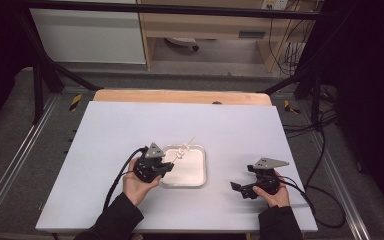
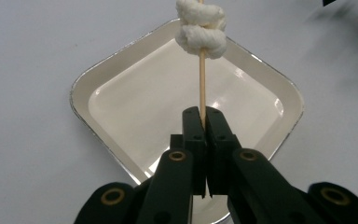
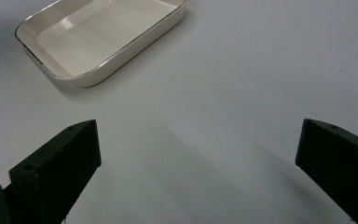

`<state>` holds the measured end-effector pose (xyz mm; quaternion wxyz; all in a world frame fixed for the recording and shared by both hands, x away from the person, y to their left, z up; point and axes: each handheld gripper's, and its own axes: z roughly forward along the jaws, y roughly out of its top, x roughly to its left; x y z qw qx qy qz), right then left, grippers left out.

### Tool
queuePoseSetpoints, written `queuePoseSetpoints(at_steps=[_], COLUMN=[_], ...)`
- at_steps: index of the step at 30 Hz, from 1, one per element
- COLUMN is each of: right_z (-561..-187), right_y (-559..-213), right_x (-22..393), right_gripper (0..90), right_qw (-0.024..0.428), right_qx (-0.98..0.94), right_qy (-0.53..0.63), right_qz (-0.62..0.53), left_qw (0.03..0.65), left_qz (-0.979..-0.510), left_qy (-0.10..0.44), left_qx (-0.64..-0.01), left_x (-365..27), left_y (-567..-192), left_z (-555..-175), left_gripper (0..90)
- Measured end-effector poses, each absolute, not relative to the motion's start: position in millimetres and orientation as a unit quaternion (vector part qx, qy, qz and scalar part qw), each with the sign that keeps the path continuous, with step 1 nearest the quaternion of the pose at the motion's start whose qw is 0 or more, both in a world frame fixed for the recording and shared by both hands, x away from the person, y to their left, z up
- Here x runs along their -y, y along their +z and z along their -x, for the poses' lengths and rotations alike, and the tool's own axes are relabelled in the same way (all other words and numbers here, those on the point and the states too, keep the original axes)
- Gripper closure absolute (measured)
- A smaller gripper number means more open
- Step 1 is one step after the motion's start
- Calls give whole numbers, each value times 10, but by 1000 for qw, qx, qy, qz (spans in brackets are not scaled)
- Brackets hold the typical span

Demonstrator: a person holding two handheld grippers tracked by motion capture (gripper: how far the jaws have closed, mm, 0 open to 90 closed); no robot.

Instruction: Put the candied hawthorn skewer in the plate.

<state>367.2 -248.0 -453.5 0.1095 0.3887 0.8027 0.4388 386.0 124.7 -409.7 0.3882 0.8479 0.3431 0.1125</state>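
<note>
A thin wooden skewer [image 2: 202, 79] carries white lumpy pieces [image 2: 201, 27] near its far end. My left gripper [image 2: 204, 122] is shut on the skewer's near end and holds it over a cream tray [image 2: 98, 77] with a metal rim. From above, the left gripper [image 1: 166, 167] sits at the tray's [image 1: 198, 175] left edge, and the skewer [image 1: 184, 148] slants up and to the right across the tray's far left corner. My right gripper [image 1: 239, 188] rests open to the right of the tray, with nothing between its jaws [image 3: 198, 158].
The tray [image 3: 65, 60] lies on a white tabletop [image 1: 130, 125] with bare wood [image 1: 180, 96] at its far edge. Black frame bars [image 1: 45, 75] and cables [image 1: 325, 190] run around the table. A person's hands and dark sleeves [image 1: 115, 217] come in from the near edge.
</note>
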Motion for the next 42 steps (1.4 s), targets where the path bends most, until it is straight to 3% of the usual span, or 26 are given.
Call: queuePoseSetpoints(at_steps=[28,36,42], right_z=[-3671,-3672,-3670], right_y=[-4546,-4536,-4532], right_x=[2477,2489,2492], right_gripper=[6,6,6], right_qw=[111,111,110], right_qx=[-805,-803,-802], right_qy=[435,437,438], right_qz=[-388,-389,-390], left_qw=[327,332,347], left_qz=[-860,-864,-865], left_qy=[105,103,105], left_qx=[-377,-365,-346], left_x=[-1074,-1141,-1235], left_y=[-4390,-4324,-4255], left_z=[-3873,-3856,-3841], left_gripper=[875,773,580])
